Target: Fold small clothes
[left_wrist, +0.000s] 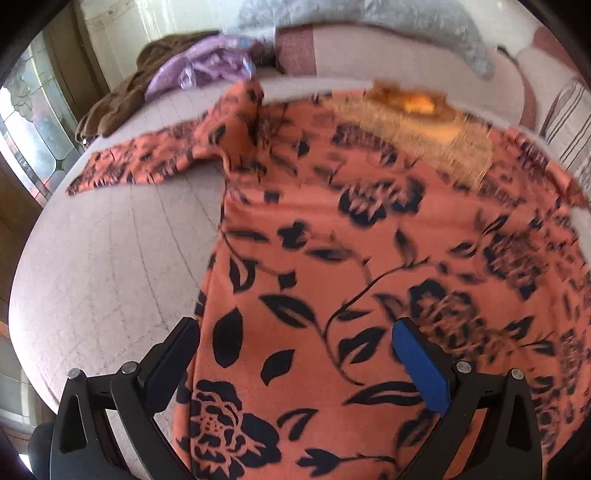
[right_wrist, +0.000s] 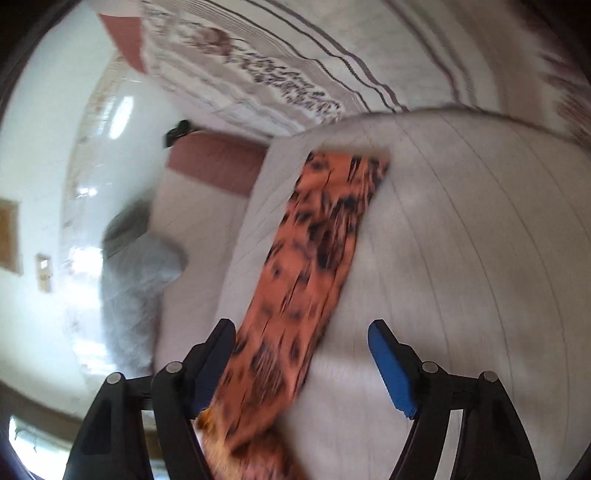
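an orange top (left_wrist: 369,258) with a dark flower print lies spread flat on a pale quilted bed (left_wrist: 110,258), filling most of the left wrist view; its lower hem runs off the bottom of the picture and its right side is cut by the frame edge. one sleeve (left_wrist: 147,162) stretches out to the left across the bed. near the neckline sits a tan, lacy patch (left_wrist: 417,129), too blurred to read clearly. the left gripper (left_wrist: 295,339) hangs over the top with its jaws wide apart and nothing between the pads; whether the tips touch the cloth cannot be told. behind, a brown garment (left_wrist: 122,96) and a purple one (left_wrist: 207,66) lie in a heap, with a grey fluffy thing (left_wrist: 406,22) beyond, only partly in view. in the right wrist view everything is smeared: the other sleeve (right_wrist: 314,258) runs as a long orange strip between the spread fingers of the right gripper (right_wrist: 301,336), close by the left finger, not pinched. a striped cushion (right_wrist: 295,55) shows above.
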`<action>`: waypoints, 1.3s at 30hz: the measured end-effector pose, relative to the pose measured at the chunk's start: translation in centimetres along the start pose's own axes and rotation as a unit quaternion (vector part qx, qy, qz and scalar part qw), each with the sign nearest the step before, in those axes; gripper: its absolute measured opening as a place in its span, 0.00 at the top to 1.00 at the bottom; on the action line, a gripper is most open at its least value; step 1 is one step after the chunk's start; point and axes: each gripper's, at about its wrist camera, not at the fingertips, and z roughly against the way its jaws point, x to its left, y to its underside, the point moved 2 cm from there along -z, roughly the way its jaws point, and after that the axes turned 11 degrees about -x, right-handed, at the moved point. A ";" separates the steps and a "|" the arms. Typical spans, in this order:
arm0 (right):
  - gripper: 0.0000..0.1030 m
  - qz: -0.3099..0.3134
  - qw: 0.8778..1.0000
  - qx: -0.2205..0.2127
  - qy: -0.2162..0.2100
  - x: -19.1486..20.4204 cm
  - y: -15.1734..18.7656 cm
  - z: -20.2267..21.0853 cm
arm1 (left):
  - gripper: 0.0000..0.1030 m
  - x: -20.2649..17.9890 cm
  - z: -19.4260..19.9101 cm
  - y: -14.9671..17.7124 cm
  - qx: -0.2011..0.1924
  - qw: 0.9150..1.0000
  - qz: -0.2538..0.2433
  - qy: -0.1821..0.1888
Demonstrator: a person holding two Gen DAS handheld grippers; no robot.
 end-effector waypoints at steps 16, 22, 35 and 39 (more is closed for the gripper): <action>0.93 0.181 0.981 -0.031 0.068 9.5 -1.9 -5.2 | 0.00 1.6 -0.2 1.3 -0.064 0.997 0.027 0.036; 0.93 0.326 0.940 -0.023 -0.101 25.7 8.9 1.7 | 0.00 1.9 0.1 1.5 -0.069 0.996 0.032 0.049; 0.05 0.357 0.901 0.237 -0.073 19.9 37.1 -5.9 | 0.00 6.2 1.6 0.7 -0.029 0.987 0.126 0.092; 0.05 0.324 0.923 0.188 -0.087 16.8 33.2 -1.7 | 0.00 7.0 3.0 -2.1 -0.060 0.982 0.143 0.109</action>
